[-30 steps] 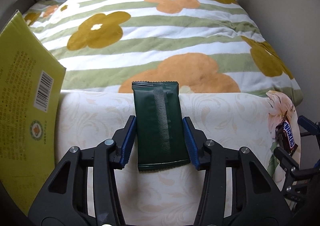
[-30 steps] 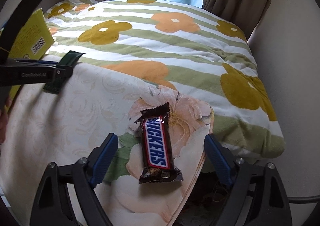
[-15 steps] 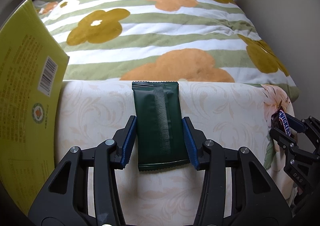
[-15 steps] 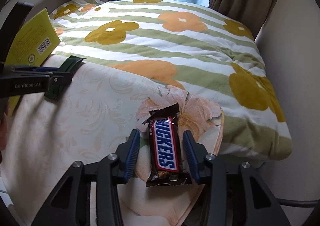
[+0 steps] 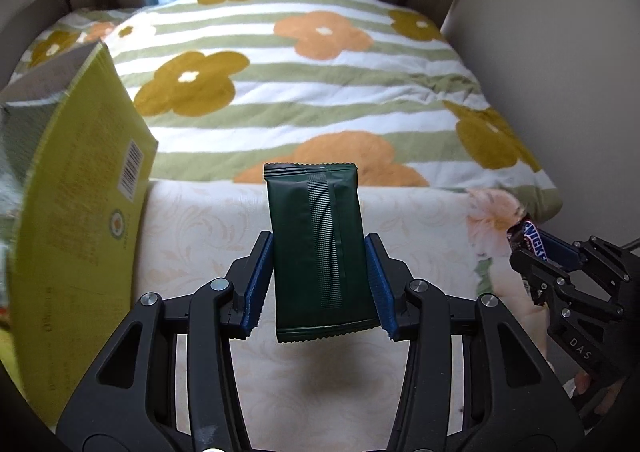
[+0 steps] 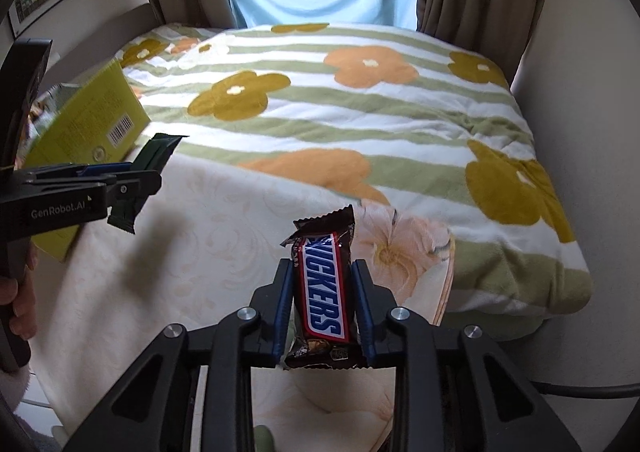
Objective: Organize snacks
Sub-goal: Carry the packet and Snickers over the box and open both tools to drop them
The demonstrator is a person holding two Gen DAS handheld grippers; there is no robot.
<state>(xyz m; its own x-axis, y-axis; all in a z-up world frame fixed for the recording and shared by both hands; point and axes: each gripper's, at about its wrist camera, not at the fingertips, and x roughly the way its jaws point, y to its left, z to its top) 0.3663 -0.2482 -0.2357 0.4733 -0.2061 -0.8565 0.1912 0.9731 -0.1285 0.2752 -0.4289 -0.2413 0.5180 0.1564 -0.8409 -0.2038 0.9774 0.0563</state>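
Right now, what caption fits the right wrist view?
Right gripper clamps a brown Snickers bar above the cream floral cloth.

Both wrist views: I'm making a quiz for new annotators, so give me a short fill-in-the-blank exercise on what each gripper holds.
1. The left gripper is shut on a dark ____ snack packet.
2. The right gripper is shut on a bar whose wrapper reads ____.
3. The yellow-green box beside the left gripper has a printed ____ near its corner.
4. The blanket beyond the grippers is patterned with stripes and ____.

Missing words: green; Snickers; barcode; flowers
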